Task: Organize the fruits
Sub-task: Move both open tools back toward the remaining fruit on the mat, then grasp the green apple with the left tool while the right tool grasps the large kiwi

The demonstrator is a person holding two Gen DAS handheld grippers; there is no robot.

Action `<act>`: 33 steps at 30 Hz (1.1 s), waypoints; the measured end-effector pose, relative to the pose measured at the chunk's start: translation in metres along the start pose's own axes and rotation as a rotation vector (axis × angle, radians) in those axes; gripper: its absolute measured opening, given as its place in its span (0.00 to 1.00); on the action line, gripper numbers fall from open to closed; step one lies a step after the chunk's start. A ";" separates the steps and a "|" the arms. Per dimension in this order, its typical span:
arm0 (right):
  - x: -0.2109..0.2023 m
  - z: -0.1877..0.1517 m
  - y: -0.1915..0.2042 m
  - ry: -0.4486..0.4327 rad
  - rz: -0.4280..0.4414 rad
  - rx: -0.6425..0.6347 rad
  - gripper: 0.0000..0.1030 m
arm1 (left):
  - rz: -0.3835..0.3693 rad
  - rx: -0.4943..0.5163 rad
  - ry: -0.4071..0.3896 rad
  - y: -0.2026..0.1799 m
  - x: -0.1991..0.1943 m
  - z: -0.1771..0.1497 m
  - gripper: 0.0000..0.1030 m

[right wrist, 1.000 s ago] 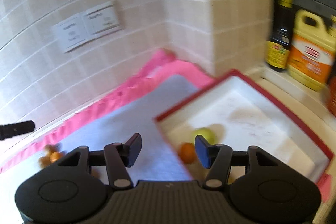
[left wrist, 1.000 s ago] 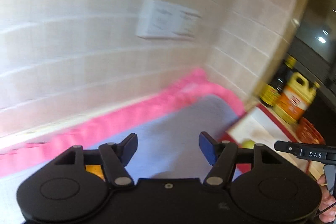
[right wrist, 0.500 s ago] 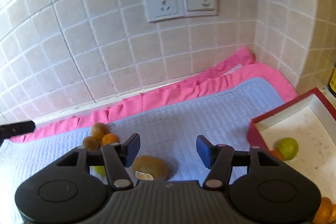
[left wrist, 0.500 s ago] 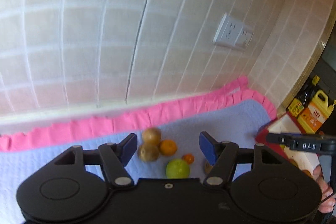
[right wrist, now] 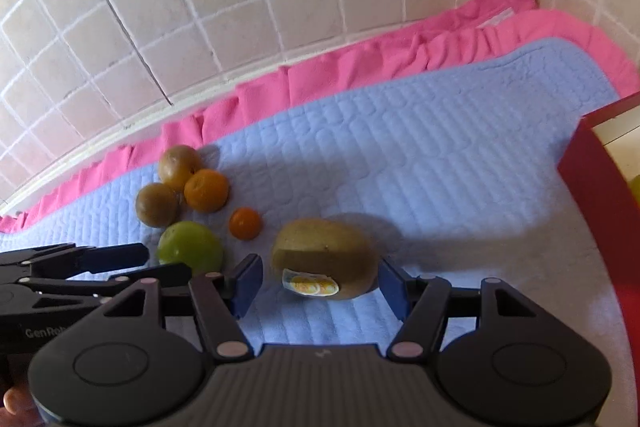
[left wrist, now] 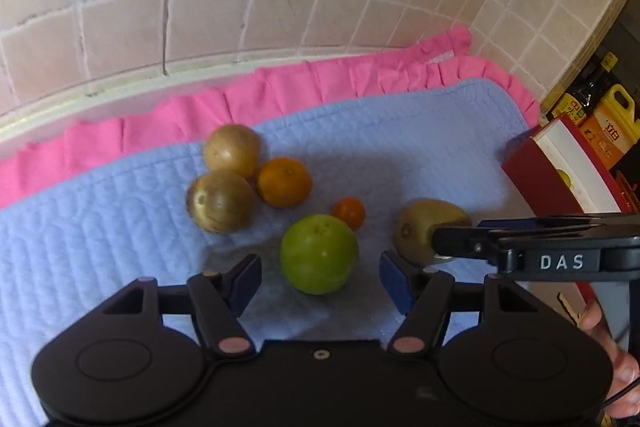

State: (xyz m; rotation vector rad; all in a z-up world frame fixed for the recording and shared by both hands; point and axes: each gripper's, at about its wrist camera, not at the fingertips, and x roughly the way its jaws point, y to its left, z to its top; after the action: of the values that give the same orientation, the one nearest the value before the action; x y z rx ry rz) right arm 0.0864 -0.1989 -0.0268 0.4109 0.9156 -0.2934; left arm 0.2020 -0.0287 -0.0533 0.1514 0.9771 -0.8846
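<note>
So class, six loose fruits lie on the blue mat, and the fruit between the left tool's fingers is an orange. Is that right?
Not quite. Six fruits do lie on the blue mat, but the left wrist view shows the left tool lined up on the green fruit, not an orange.

left gripper (left wrist: 320,277) gapes over green fruit (left wrist: 318,253).
</note>
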 end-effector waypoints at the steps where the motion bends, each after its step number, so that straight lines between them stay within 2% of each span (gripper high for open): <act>1: 0.004 0.001 0.002 0.004 0.001 0.002 0.67 | 0.003 0.003 0.003 0.001 0.004 0.000 0.75; 5: 0.013 0.008 0.011 -0.017 -0.047 -0.037 0.69 | -0.006 -0.003 0.013 0.001 0.012 0.002 0.75; 11: 0.025 0.011 0.003 0.008 -0.048 0.008 0.69 | 0.003 0.017 0.017 -0.004 0.021 0.004 0.75; 14: 0.026 0.012 0.000 0.005 -0.032 0.019 0.69 | 0.000 0.008 0.020 -0.003 0.026 0.004 0.71; 16: 0.026 0.012 -0.001 0.005 -0.028 0.022 0.69 | -0.012 -0.014 0.018 0.001 0.027 0.005 0.65; 20: 0.028 0.012 -0.003 0.015 -0.021 0.030 0.70 | -0.012 -0.027 0.014 0.003 0.028 0.006 0.64; 23: 0.034 0.011 -0.007 0.049 0.015 0.075 0.70 | -0.010 -0.020 0.013 0.003 0.029 0.006 0.64; 25: 0.033 0.010 -0.009 0.036 0.023 0.088 0.70 | -0.014 -0.026 0.011 0.006 0.030 0.006 0.57; 33: 0.019 0.006 -0.013 0.006 0.041 0.114 0.68 | -0.030 -0.017 -0.025 0.002 0.015 0.004 0.56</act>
State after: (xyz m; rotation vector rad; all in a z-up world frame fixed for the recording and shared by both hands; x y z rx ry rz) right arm 0.0957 -0.2146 -0.0421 0.5352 0.8980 -0.3077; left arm 0.2095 -0.0379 -0.0632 0.1116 0.9653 -0.9034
